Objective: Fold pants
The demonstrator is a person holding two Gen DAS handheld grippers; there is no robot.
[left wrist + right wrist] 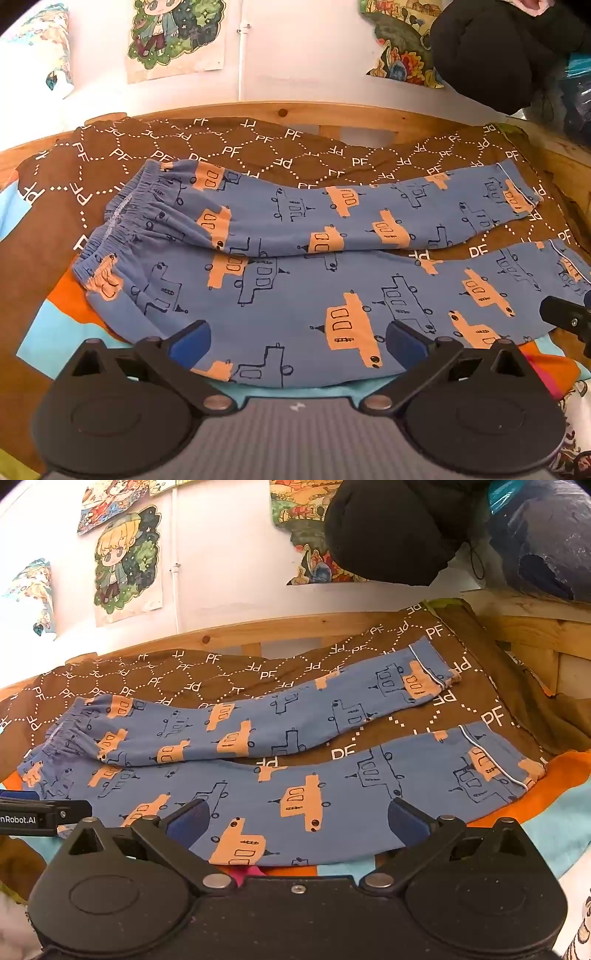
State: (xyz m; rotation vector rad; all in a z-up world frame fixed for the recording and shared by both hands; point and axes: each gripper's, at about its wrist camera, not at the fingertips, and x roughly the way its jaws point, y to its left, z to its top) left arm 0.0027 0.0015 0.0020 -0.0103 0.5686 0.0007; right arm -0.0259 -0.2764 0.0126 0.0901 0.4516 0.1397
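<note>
Support surface: a bed covered by a brown quilted blanket with white dotted "PF" lettering [258, 147], over a bedsheet of orange and light-blue patches [66, 325]; a pine bed frame [332, 114] runs along the far side.

Item under task: blue soft-cotton pyjama pants printed with orange and outlined cars [295, 280]. They lie flat and unfolded across the blanket and sheet, the gathered elastic waistband [122, 218] to the left, both legs running right, slightly splayed, with the blanket showing between them. Each leg ends in a white-piped cuff [491, 760].

Handling assessment: light, limp fabric with no stiffness; it should drape and bunch if lifted from one point, and may drag on the quilted blanket. Not fragile. The thicker waistband and the cuffs look the firmest pinch points; taking them together should keep the edges aligned.

Left hand-held gripper [297, 338]: jaws spread wide, nothing between the blue pads, poised over the near leg's thigh area.

Right hand-held gripper [297, 818]: likewise wide and empty, over the near leg towards the cuff end.
</note>
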